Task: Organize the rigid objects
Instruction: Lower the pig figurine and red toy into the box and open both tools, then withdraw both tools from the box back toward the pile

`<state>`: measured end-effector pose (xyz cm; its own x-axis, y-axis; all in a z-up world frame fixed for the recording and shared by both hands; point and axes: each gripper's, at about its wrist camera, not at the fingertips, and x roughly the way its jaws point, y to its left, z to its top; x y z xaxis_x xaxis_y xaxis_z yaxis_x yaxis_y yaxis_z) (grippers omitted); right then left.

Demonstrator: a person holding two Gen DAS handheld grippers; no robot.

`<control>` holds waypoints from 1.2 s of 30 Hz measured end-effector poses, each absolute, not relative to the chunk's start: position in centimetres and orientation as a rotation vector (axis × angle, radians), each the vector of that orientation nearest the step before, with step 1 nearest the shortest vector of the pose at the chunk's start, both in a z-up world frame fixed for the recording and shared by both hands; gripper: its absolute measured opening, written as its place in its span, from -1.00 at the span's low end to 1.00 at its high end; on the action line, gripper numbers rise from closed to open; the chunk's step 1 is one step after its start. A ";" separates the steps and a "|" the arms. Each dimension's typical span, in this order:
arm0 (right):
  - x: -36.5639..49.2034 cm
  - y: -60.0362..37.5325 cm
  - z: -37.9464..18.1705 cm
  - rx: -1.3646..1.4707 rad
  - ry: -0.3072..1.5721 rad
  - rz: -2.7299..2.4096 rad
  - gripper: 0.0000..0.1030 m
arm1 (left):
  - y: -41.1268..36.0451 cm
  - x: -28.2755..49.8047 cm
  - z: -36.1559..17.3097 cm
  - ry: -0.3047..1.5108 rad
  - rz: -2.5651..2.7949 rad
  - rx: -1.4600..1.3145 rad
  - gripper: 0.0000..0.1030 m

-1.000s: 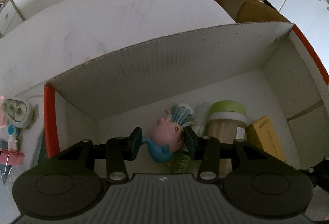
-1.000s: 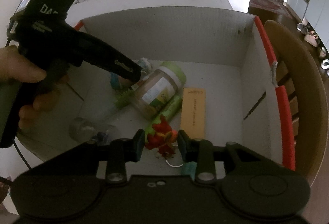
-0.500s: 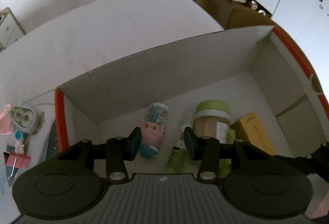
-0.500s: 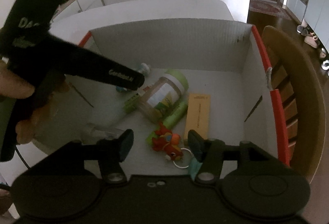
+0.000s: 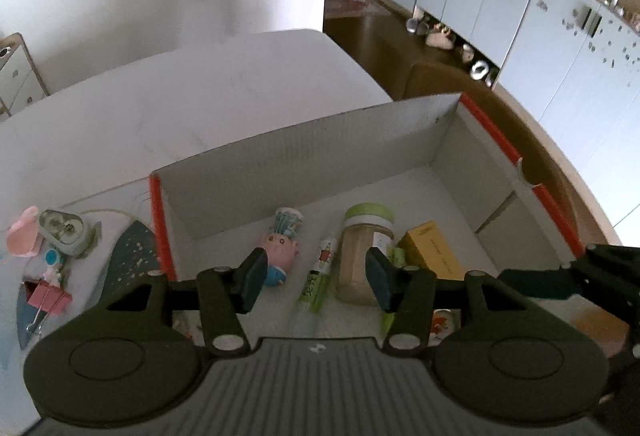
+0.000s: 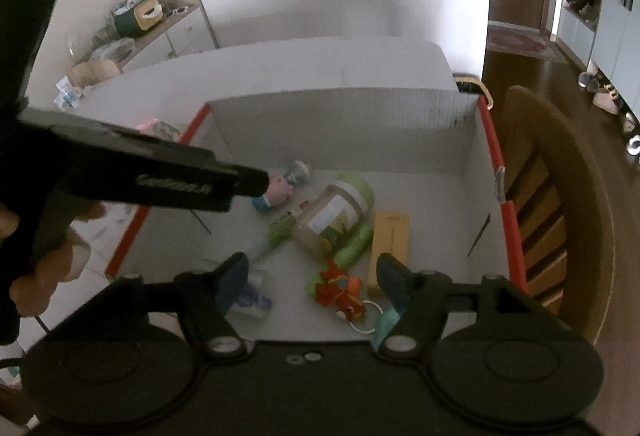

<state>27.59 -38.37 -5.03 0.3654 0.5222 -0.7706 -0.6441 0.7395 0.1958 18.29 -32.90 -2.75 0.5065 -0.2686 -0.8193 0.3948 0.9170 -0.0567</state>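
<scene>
Both grippers have let go and pulled up out of the box (image 5: 304,140): my left gripper (image 5: 316,280) hangs spread and empty, the pig toy (image 5: 278,250) it was pinching now lying on the floor. My right gripper (image 6: 312,276) is spread too, above the dropped red toy (image 6: 340,290). Two more items stowed; I'd fetch the desk clutter next.

The black left gripper (image 5: 316,280) hangs with jaws wide apart and empty above a white corrugated cardboard box with orange edges (image 5: 320,140). Inside lie a pink pig figurine (image 5: 279,248), a green-lidded clear jar (image 5: 362,248) and a flat yellow carton (image 5: 432,250).
</scene>
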 end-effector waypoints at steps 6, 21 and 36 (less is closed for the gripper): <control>27.0 -38.6 -3.8 -0.117 0.901 0.763 0.49 | -31.3 16.7 -1.3 0.915 -0.412 0.096 0.19; 25.1 -36.4 -1.6 -0.070 0.843 0.747 0.79 | -25.6 13.9 0.9 0.827 -0.417 0.037 0.31; 22.4 -29.2 -0.2 -0.028 0.787 0.758 0.99 | -15.9 14.6 0.8 0.791 -0.403 -0.014 0.47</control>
